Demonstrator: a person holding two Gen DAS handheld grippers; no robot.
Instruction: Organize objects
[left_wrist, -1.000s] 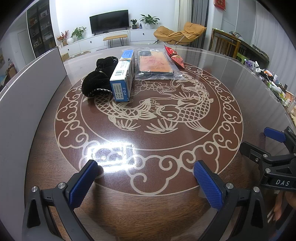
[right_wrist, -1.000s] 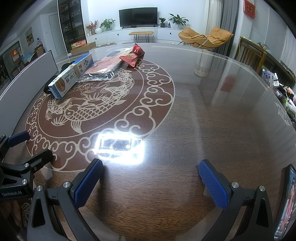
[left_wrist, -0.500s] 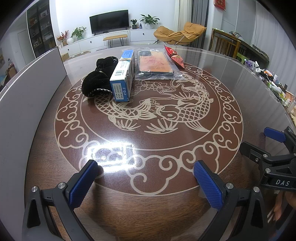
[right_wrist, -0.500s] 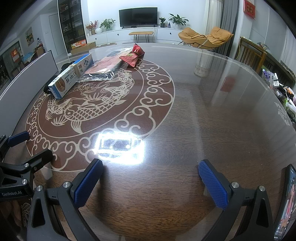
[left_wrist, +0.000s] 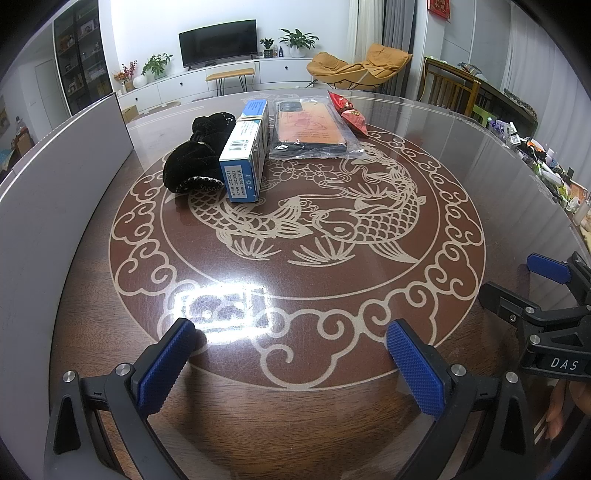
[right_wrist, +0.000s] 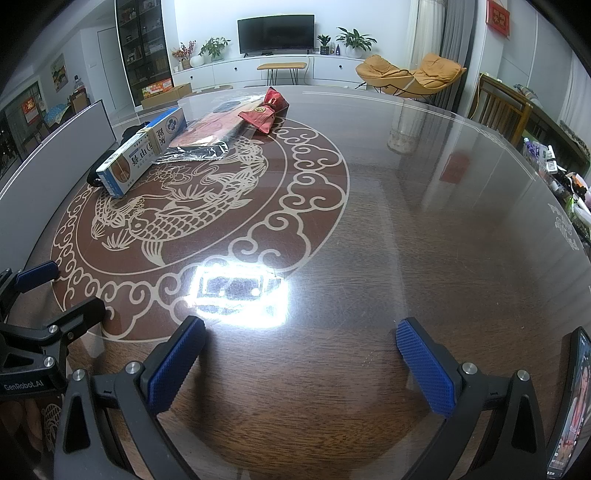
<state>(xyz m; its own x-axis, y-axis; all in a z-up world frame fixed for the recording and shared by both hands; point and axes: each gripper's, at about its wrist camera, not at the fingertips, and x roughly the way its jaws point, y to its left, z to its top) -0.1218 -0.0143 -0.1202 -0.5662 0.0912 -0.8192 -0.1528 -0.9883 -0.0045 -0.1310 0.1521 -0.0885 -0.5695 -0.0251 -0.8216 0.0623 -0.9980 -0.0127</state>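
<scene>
Taking the fish design (left_wrist: 310, 221) in the table (left_wrist: 461, 155) as the reference, you had four items lined up along its far edge. Leftmost lay the black slippers (left_wrist: 195, 162), touching the blue-and-white box (left_wrist: 245, 155) beside them. Next came the bagged phone case (left_wrist: 308, 129), just beside the box, then the red pouch (left_wrist: 347, 110) at the far right of the row.

On the near side of the design, your left gripper (left_wrist: 291, 362) was spread wide and held nothing. Your right gripper (right_wrist: 306, 363), further right and off the design, was likewise wide apart and empty. Neither was near any item. A phone (right_wrist: 570, 406) stood at the extreme right of the right view.

Risks noted: the glass top looked slick, so a glancing approach could push the box into the slippers instead of gripping it. The case's loose plastic bag could slip from the pads if you pinched film alone.
</scene>
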